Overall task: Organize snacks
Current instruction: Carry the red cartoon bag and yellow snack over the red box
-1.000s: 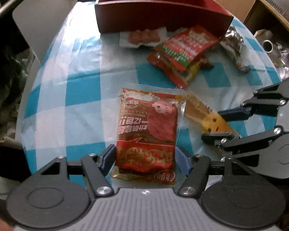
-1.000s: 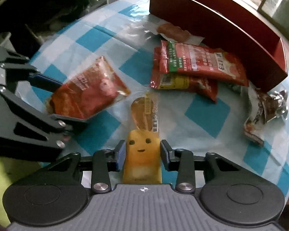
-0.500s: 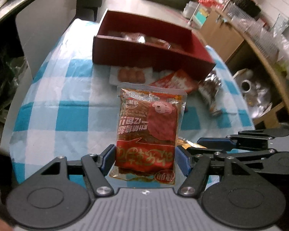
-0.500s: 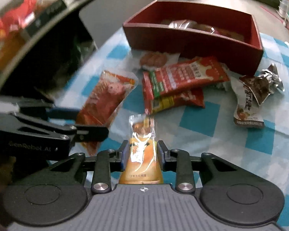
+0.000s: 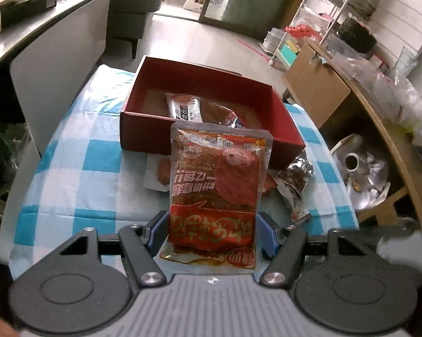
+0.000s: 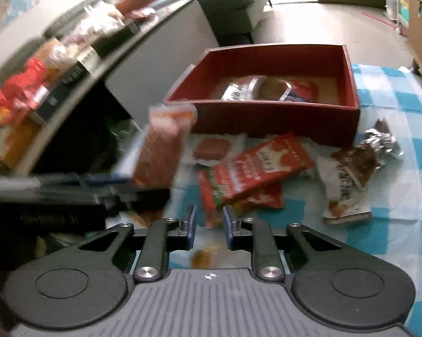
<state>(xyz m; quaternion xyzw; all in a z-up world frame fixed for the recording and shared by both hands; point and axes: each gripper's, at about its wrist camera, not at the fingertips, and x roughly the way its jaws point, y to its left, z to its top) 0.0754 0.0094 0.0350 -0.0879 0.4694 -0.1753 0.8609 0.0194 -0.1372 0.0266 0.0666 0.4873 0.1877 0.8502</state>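
My left gripper [image 5: 212, 224] is shut on the lower sides of a red meat-snack packet [image 5: 216, 179], held upright above the table in front of the red box [image 5: 143, 132]. In the right wrist view that packet [image 6: 163, 151] and the left gripper [image 6: 121, 179] are blurred at the left. My right gripper [image 6: 208, 224] hangs over the cloth with its jaws closing to a narrow gap. Nothing shows between its pads. A blurred orange-brown patch [image 6: 206, 255] lies low behind them; I cannot tell whether it is held.
The red box [image 6: 267, 118] holds a few packets [image 5: 185, 106]. On the blue-checked cloth [image 5: 84, 168] lie red-green packets [image 6: 253, 174], a clear pack with a brown piece [image 6: 211, 148] and a torn brown wrapper [image 6: 351, 174]. A cluttered counter [image 6: 70, 56] stands at the left.
Both grippers have risen and tilted toward the box. The left one carried the red packet up. The orange packet no longer sticks out between the right fingers, which have narrowed.
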